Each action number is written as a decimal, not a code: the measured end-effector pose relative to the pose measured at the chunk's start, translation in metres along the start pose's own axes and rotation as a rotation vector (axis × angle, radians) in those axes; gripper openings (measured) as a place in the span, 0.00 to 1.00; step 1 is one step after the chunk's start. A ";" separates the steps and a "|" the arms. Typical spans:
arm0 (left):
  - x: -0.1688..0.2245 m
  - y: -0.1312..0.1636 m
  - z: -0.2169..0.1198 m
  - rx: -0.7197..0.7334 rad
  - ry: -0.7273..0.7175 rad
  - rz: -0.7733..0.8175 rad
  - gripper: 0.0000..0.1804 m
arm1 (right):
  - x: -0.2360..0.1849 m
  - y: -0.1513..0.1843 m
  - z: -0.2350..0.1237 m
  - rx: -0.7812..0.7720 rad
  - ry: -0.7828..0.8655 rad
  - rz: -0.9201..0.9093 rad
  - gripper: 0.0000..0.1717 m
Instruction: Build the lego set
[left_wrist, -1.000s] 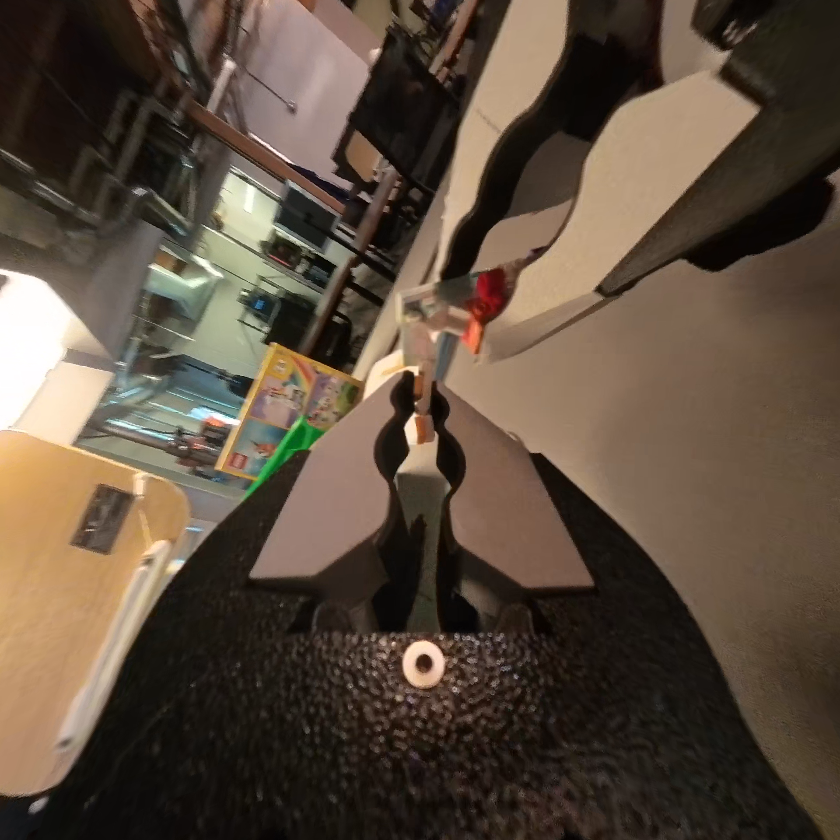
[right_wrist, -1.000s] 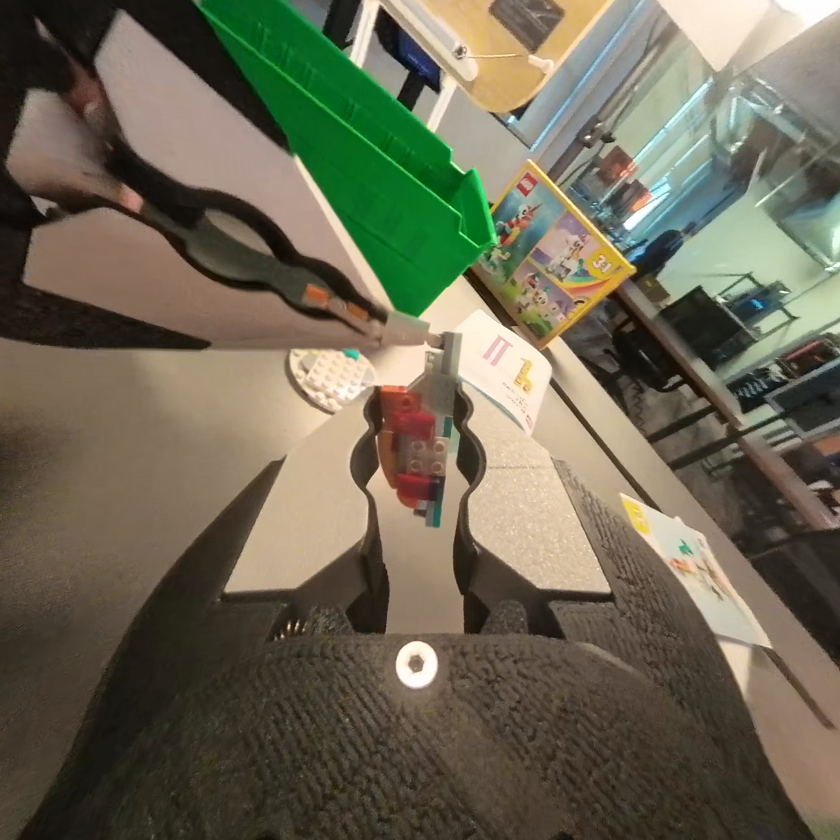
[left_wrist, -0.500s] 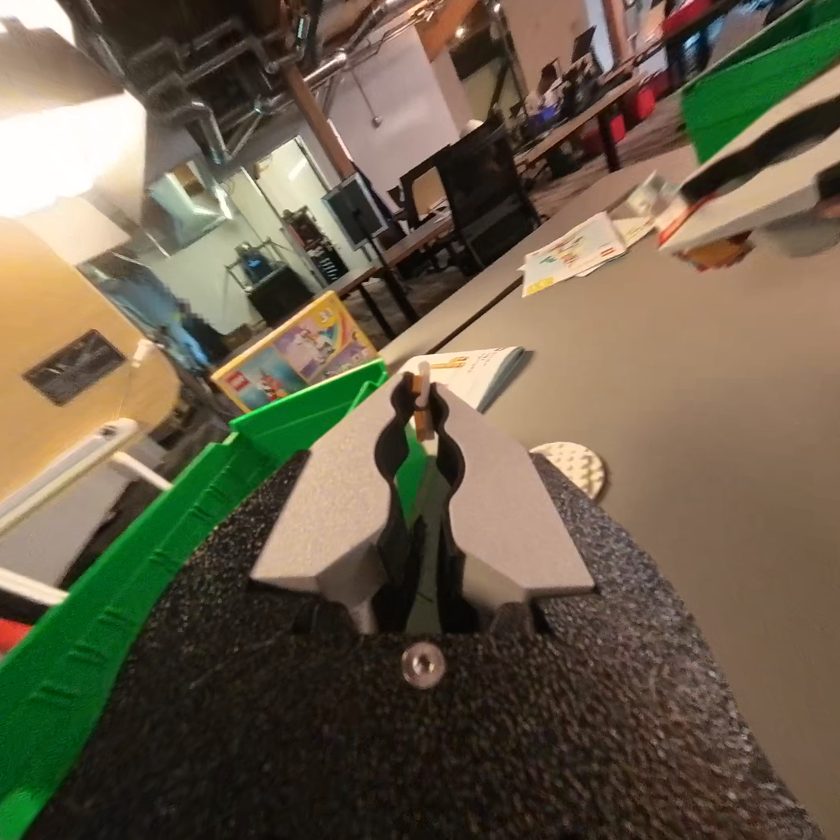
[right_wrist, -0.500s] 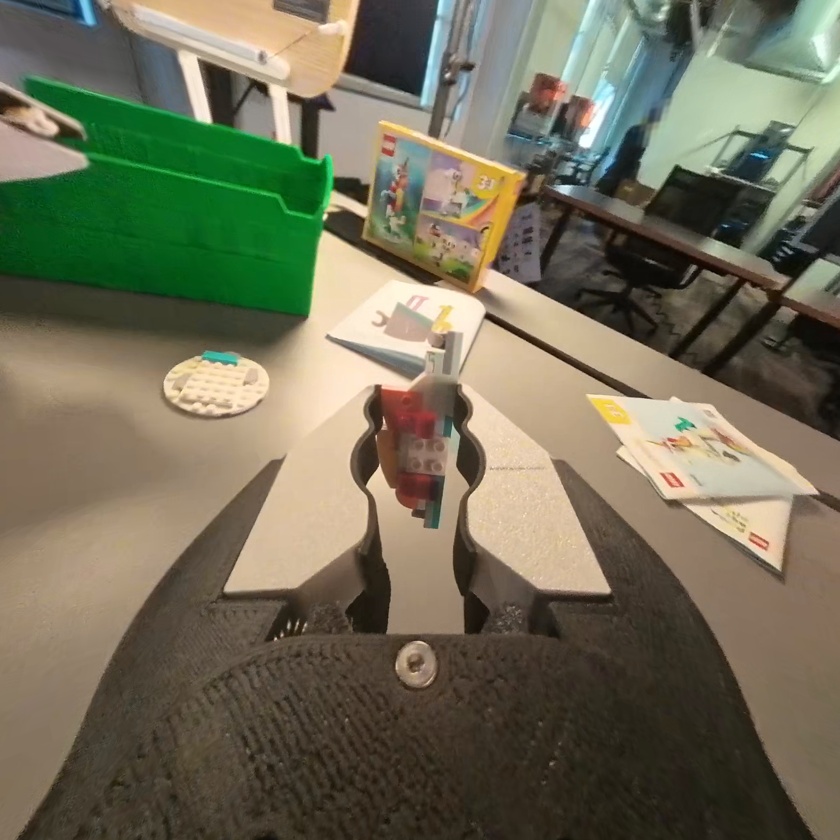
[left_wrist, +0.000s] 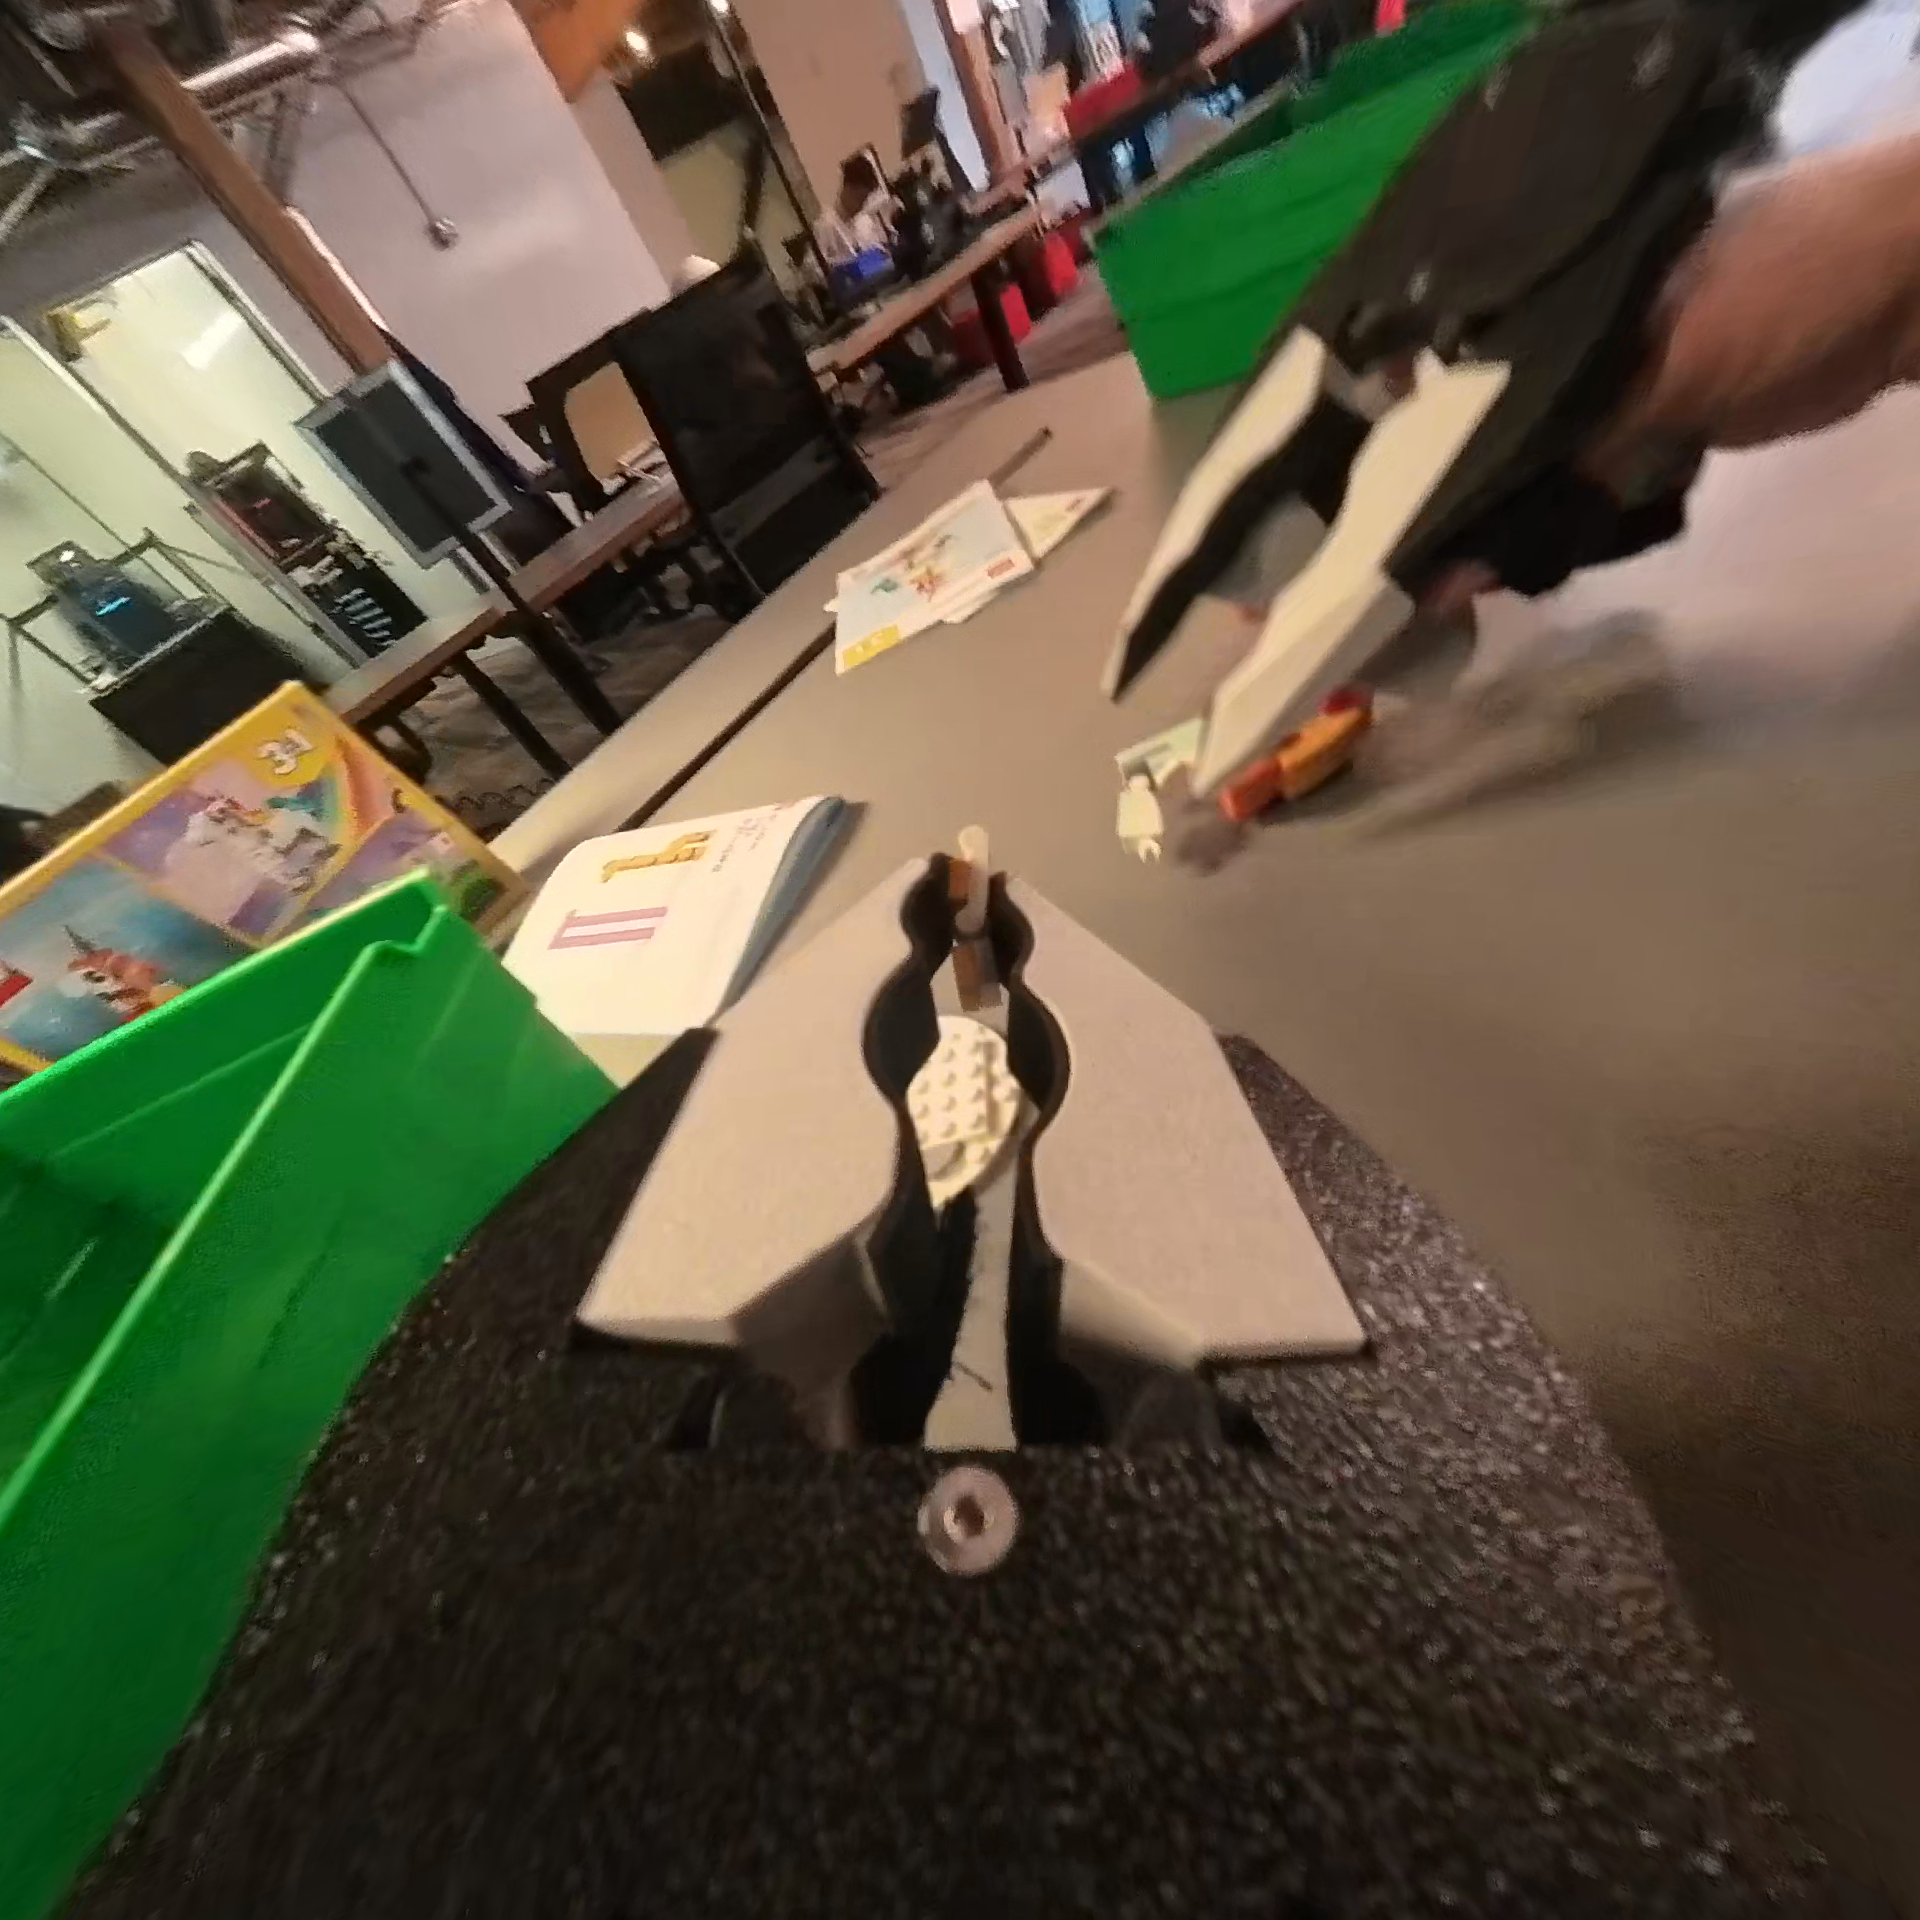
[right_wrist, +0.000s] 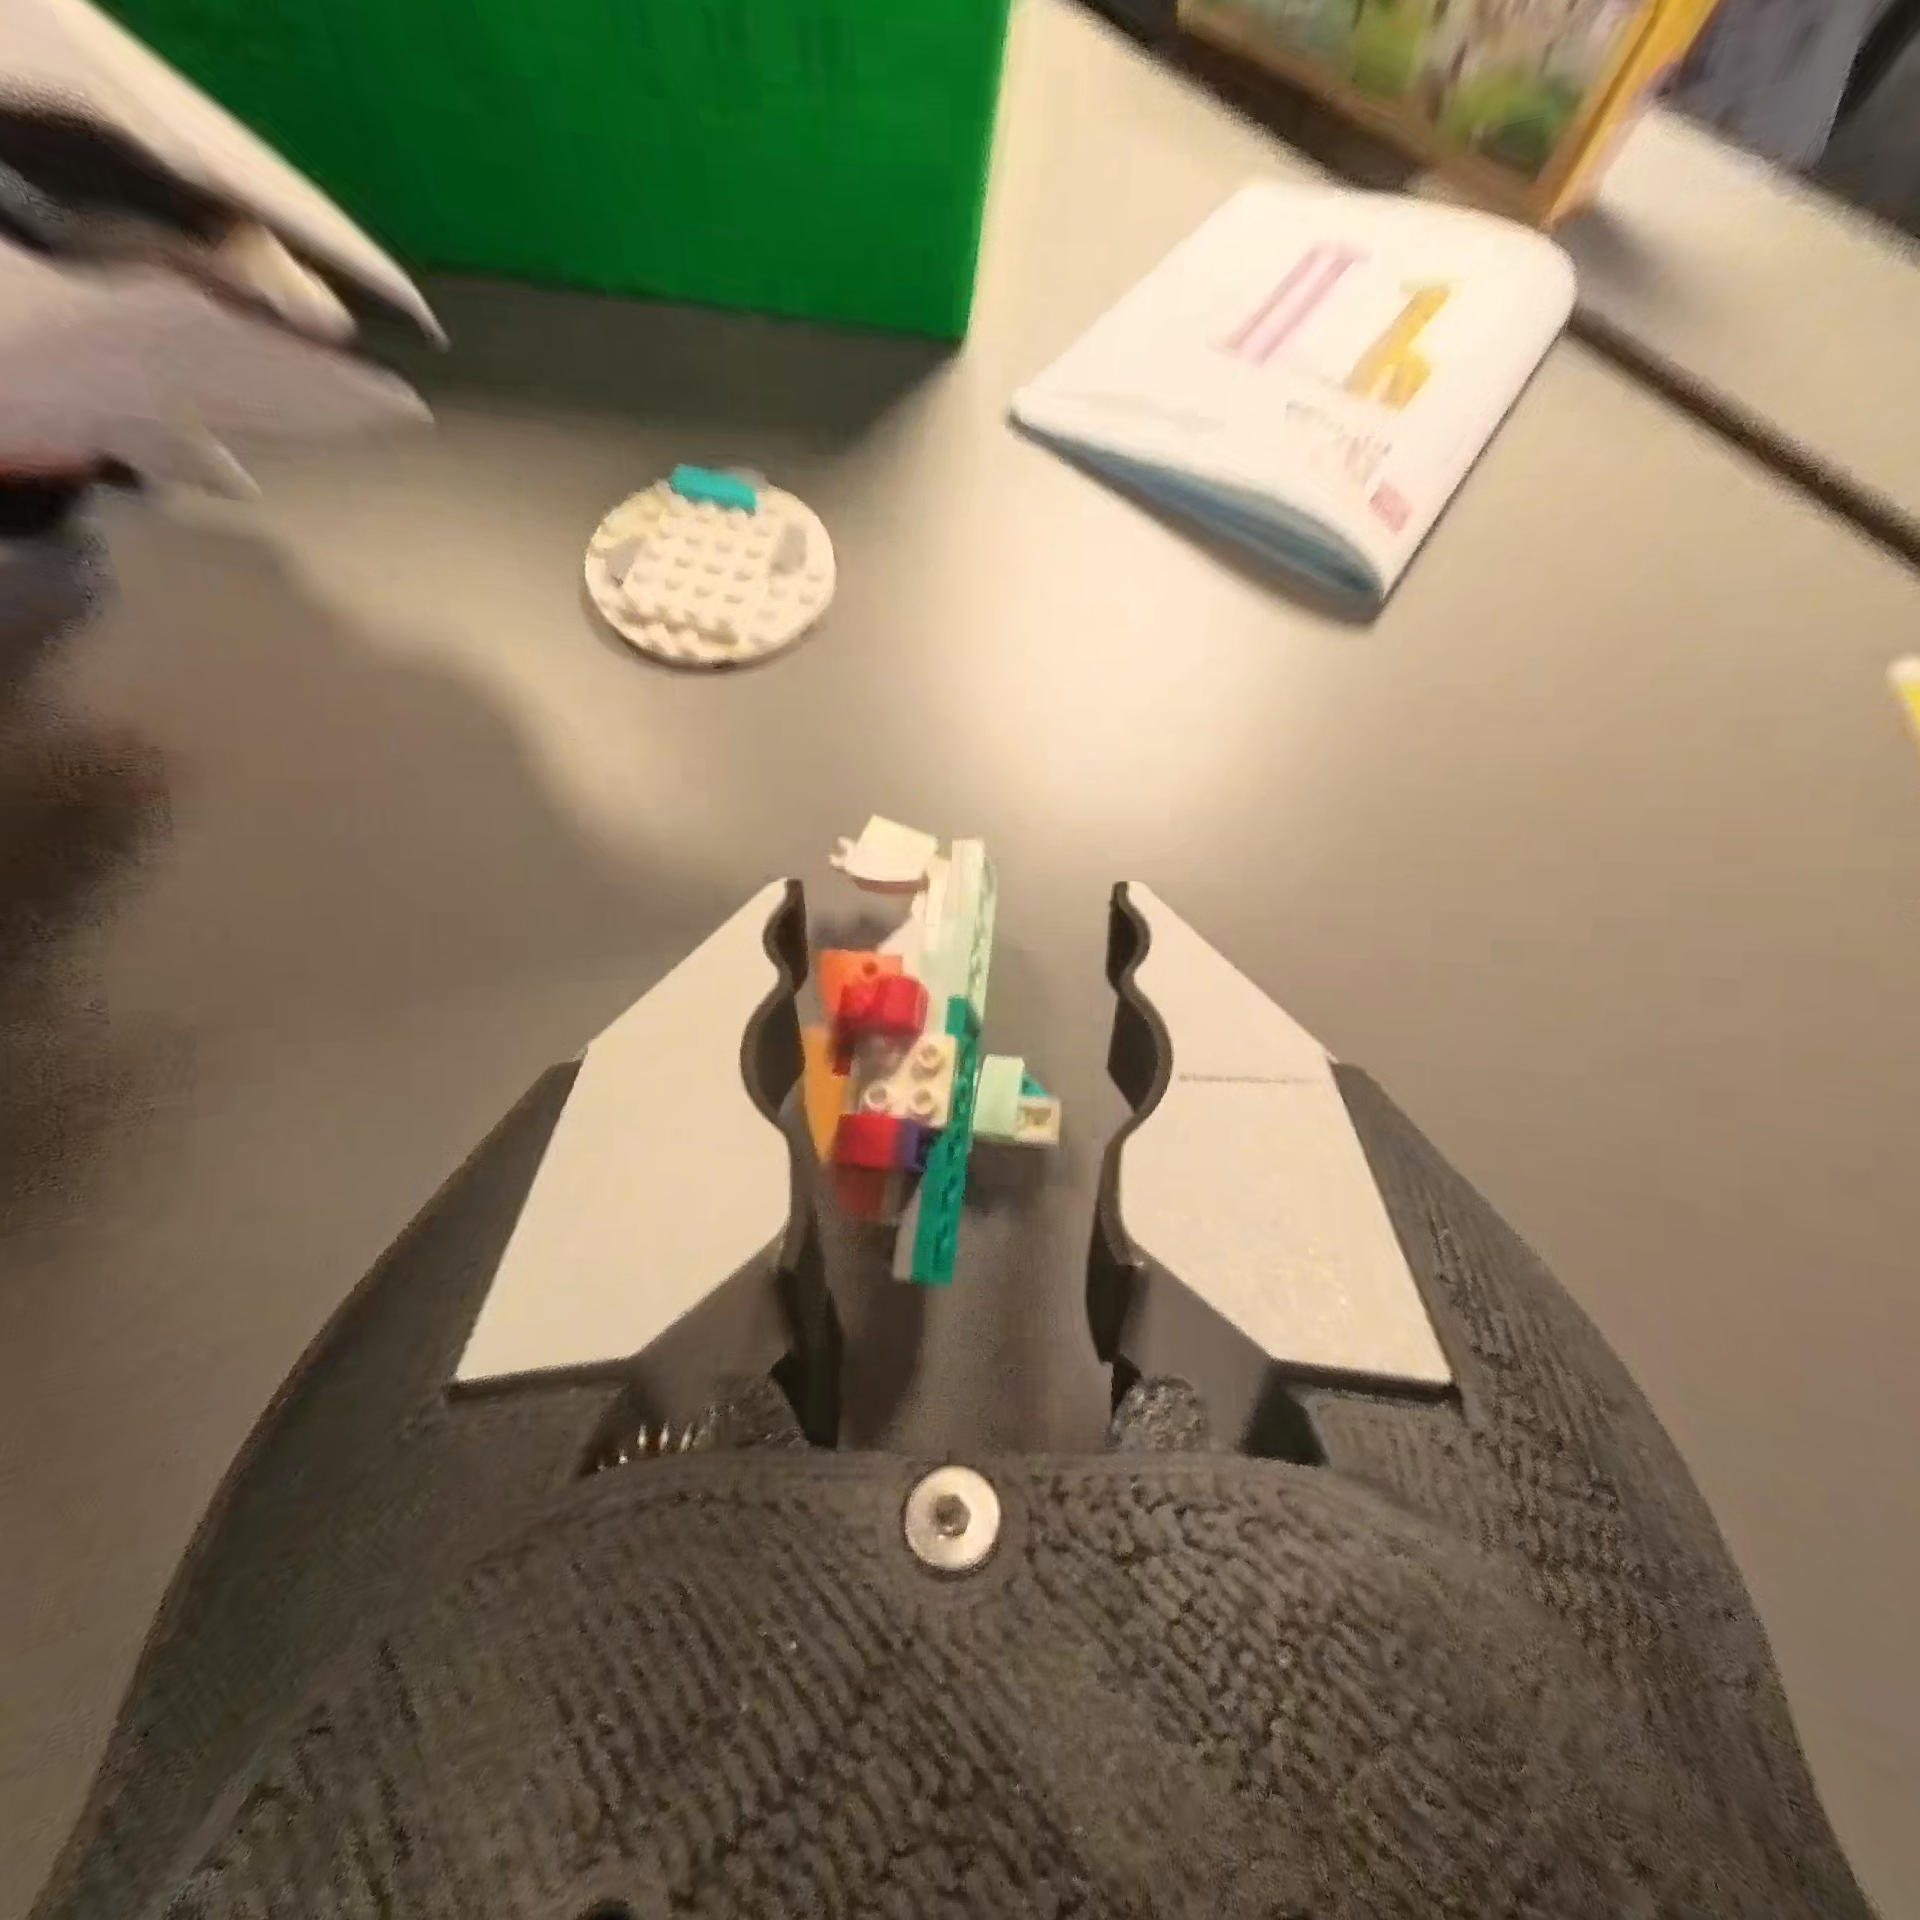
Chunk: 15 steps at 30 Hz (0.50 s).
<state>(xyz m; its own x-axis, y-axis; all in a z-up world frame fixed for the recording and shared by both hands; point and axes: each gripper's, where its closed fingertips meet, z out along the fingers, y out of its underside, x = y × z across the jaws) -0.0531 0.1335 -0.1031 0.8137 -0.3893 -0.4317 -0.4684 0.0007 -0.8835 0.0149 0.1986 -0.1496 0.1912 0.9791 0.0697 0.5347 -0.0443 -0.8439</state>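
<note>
My left gripper (left_wrist: 971, 894) is shut on a small thin brown and white brick piece (left_wrist: 975, 935), held above the grey table (left_wrist: 1455, 1039). A white round studded plate (left_wrist: 961, 1101) lies on the table below its jaws. My right gripper (right_wrist: 956, 899) is open and low over the table. A small multicoloured brick assembly (right_wrist: 904, 1070) lies between its fingers, close to the left finger and apart from the right one. In the left wrist view the right gripper (left_wrist: 1164, 727) stands open over that assembly (left_wrist: 1294, 753). The round plate (right_wrist: 710, 566) lies ahead of it.
A green bin (left_wrist: 260, 1143) stands at the left, and it also shows in the right wrist view (right_wrist: 623, 156). A booklet (right_wrist: 1309, 384) and a yellow toy box (left_wrist: 208, 862) lie beyond. Leaflets (left_wrist: 935, 561) and a second green bin (left_wrist: 1247, 239) are farther off. A hand (left_wrist: 1787, 312) holds the right gripper. The round plate (right_wrist: 710, 566) lies around 8 cm away from my left fingertips.
My right gripper came down to the table and its jaws opened, letting go of the brick assembly. My left gripper swung aside, still shut on the small piece.
</note>
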 end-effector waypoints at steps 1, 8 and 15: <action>0.007 0.003 0.003 -0.016 0.022 0.020 0.01 | -0.006 -0.012 -0.003 0.069 -0.024 -0.034 0.33; 0.055 0.005 0.005 0.000 0.240 0.144 0.01 | -0.094 -0.048 -0.028 0.342 -0.327 -0.369 0.11; 0.049 0.000 0.006 0.043 0.081 0.434 0.02 | -0.098 -0.042 -0.017 0.206 -0.624 0.229 0.16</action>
<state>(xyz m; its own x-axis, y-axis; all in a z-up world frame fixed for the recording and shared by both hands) -0.0109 0.1195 -0.1252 0.5147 -0.4155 -0.7500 -0.7442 0.2178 -0.6314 -0.0118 0.1006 -0.1121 -0.2615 0.8835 -0.3887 0.3587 -0.2850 -0.8889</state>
